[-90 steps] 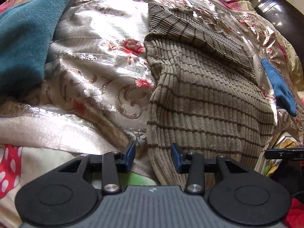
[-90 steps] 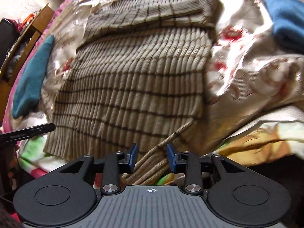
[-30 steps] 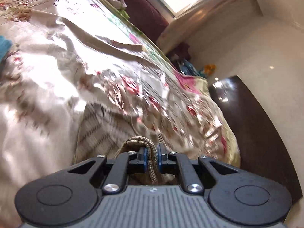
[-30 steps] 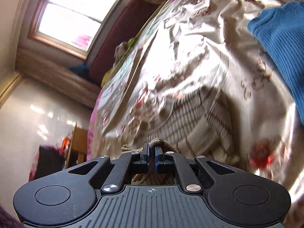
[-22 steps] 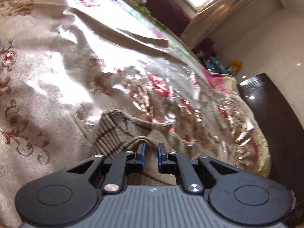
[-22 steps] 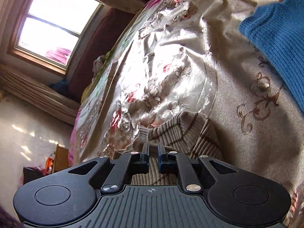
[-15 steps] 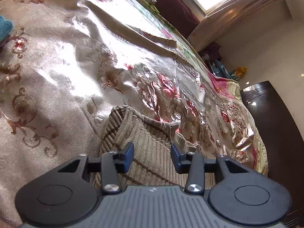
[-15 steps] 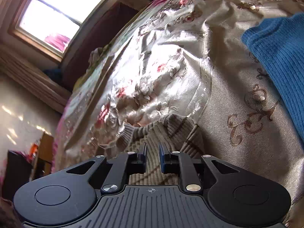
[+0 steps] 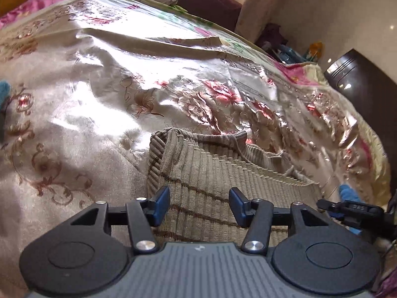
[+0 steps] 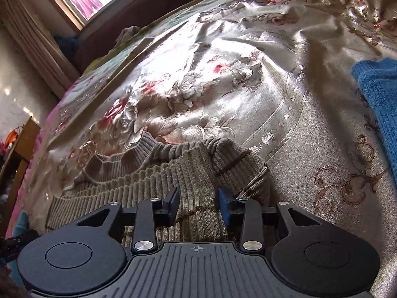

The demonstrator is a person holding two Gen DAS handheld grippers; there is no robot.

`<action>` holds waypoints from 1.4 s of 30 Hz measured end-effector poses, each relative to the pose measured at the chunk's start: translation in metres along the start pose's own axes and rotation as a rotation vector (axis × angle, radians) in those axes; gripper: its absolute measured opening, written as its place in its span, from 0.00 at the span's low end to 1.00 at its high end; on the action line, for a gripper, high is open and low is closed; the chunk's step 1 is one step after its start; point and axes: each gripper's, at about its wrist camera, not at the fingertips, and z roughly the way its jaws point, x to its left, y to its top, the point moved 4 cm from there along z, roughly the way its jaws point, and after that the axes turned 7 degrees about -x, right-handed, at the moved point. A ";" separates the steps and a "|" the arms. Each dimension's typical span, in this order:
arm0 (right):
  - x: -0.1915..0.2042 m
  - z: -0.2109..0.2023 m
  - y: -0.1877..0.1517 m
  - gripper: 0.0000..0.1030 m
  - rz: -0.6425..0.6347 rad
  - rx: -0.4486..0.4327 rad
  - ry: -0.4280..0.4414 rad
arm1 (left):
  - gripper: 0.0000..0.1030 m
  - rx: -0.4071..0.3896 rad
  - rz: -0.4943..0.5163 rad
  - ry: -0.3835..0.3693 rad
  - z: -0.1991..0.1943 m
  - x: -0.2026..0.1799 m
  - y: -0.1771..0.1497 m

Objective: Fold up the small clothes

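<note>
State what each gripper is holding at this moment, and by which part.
Nothing is held. Both the left gripper and right gripper have just been opening, releasing the folded striped sweater, which lies on the bedspread.

Ribbed knit sweater (image 9: 213, 173) lies on glossy satin bedspread (image 9: 99, 104).

The sweater (image 9: 211, 173) lies on the bedspread (image 9: 99, 99), a blue garment (image 10: 379, 94) to its right.

Left gripper (image 9: 199, 205) fingers (image 9: 160, 204) just opened, apart above folded sweater (image 9: 218, 173) on bedspread (image 9: 99, 104).
</note>
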 end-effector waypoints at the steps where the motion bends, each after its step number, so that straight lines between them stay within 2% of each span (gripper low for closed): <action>1: 0.000 -0.001 0.000 0.22 -0.003 0.002 0.001 | 0.53 0.006 0.003 0.016 0.004 0.000 0.001; 2: -0.001 -0.001 0.001 0.13 0.000 0.009 0.006 | 0.53 0.010 0.000 0.031 0.008 0.001 0.002; 4: -0.002 -0.004 0.001 0.12 0.008 0.007 0.013 | 0.45 0.016 -0.010 0.045 0.013 0.004 0.003; 6: -0.003 -0.010 0.003 0.11 0.022 -0.007 0.023 | 0.22 0.016 -0.004 0.072 0.016 0.007 0.005; 8: -0.007 -0.018 0.007 0.10 0.059 -0.027 0.040 | 0.13 0.005 0.002 0.087 0.013 0.010 0.007; 12: -0.015 -0.041 0.016 0.08 0.103 -0.089 0.056 | 0.10 -0.038 -0.011 0.091 0.004 0.014 0.011; 15: -0.023 -0.046 0.020 0.07 0.092 -0.128 0.005 | 0.09 -0.034 -0.006 0.137 0.010 0.021 0.010; 19: -0.032 -0.014 0.010 0.06 0.050 -0.069 -0.116 | 0.09 -0.001 -0.001 0.185 0.024 0.027 -0.003; 22: -0.025 -0.004 0.002 0.06 -0.001 -0.071 -0.144 | 0.09 -0.015 -0.008 0.171 0.015 0.026 -0.002; 28: -0.020 -0.004 0.000 0.07 -0.031 -0.069 -0.137 | 0.13 -0.074 0.016 0.090 -0.006 0.011 0.010; 30: -0.021 -0.005 -0.001 0.07 -0.018 -0.069 -0.132 | 0.23 -0.068 0.043 0.065 -0.002 0.004 0.010; 31: -0.021 -0.005 -0.001 0.08 -0.015 -0.068 -0.130 | 0.24 -0.054 0.057 0.073 0.003 0.001 0.009; 34: -0.022 -0.007 -0.002 0.08 -0.010 -0.068 -0.127 | 0.24 -0.016 0.083 0.113 0.019 -0.001 0.001; 38: -0.023 -0.007 -0.002 0.08 0.000 -0.066 -0.117 | 0.23 -0.019 0.056 0.122 0.024 0.005 0.000; 41: -0.025 -0.007 -0.002 0.08 0.009 -0.066 -0.108 | 0.13 -0.021 0.048 0.111 0.023 0.007 0.002; 42: -0.025 -0.007 -0.003 0.08 0.013 -0.067 -0.106 | 0.13 -0.018 0.045 0.110 0.023 0.007 0.003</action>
